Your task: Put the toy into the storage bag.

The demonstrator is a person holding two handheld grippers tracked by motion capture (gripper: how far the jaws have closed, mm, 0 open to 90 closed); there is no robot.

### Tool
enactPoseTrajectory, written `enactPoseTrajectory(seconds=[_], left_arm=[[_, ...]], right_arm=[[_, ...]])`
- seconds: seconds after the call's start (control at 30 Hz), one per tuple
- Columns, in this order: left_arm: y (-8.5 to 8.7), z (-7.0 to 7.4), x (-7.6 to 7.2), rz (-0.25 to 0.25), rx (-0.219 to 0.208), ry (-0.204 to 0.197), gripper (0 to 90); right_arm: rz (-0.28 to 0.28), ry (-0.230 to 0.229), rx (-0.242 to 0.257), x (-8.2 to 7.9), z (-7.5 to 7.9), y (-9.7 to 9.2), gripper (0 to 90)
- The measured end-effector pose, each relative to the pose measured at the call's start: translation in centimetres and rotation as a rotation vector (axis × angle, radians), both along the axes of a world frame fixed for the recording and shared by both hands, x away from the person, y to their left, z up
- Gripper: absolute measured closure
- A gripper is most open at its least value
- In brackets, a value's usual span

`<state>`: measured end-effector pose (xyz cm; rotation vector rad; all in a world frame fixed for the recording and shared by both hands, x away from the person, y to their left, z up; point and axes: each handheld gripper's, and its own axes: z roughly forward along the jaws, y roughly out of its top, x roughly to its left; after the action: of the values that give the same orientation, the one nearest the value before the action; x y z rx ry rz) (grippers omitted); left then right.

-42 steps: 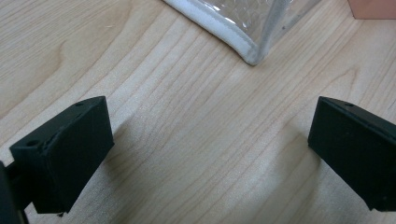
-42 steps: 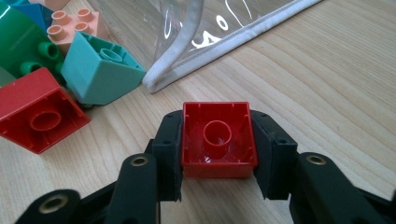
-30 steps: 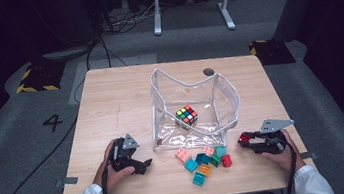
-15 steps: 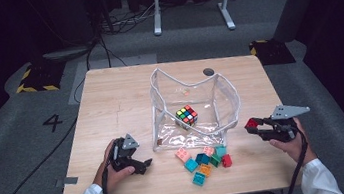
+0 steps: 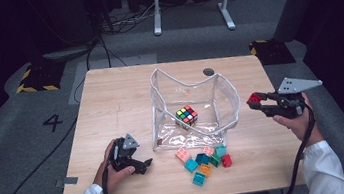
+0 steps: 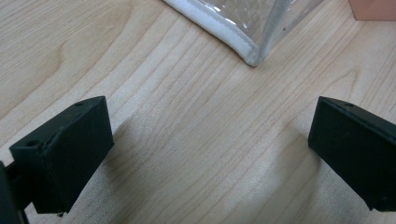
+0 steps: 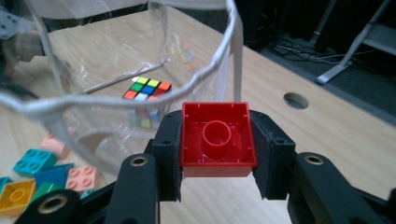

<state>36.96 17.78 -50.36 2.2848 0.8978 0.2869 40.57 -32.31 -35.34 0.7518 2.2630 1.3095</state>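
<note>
Presently, clear pouch (image 5: 189,107) holding puzzle cube (image 5: 186,115) stands between loose bricks (image 5: 203,159) and right gripper (image 5: 256,101), clamped on red brick (image 7: 217,138).

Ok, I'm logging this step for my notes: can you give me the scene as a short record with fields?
work: loading toy bricks into the clear bag
right gripper: fingers shut on a red brick, raised beside the bag's rim
left gripper: open, low over the table, holding nothing
in bag: colour cube
loose bricks: on the table in front of the bag
</note>
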Motion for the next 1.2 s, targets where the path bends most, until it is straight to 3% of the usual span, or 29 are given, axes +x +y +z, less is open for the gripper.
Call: enactPoseTrajectory(seconds=[0.1, 0.3, 0.47, 0.77, 0.93, 1.2], left_arm=[[0.0, 0.0, 0.0, 0.0, 0.0, 0.0, 0.1], [0.0, 0.0, 0.0, 0.0, 0.0, 0.0, 0.1], [0.0, 0.0, 0.0, 0.0, 0.0, 0.0, 0.1], [0.0, 0.0, 0.0, 0.003, 0.002, 0.0, 0.2], [0.0, 0.0, -0.1, 0.005, 0.003, 0.004, 0.3], [0.0, 0.0, -0.1, 0.005, 0.002, 0.003, 0.4]], right_arm=[[0.001, -0.019, -0.015, 0.5, 1.3, 0.6, 59.2], [0.006, -0.038, 0.009, 1.4, 3.4, 1.9, 59.2], [0.033, -0.041, 0.004, 1.9, 4.2, 3.3, 59.2], [0.093, -0.037, 0.021, 2.6, 4.3, 6.0, 59.2], [0.131, -0.012, 0.029, 3.0, 4.0, 7.5, 59.2], [0.196, 0.005, -0.057, 3.9, 3.6, 10.1, 59.2]])
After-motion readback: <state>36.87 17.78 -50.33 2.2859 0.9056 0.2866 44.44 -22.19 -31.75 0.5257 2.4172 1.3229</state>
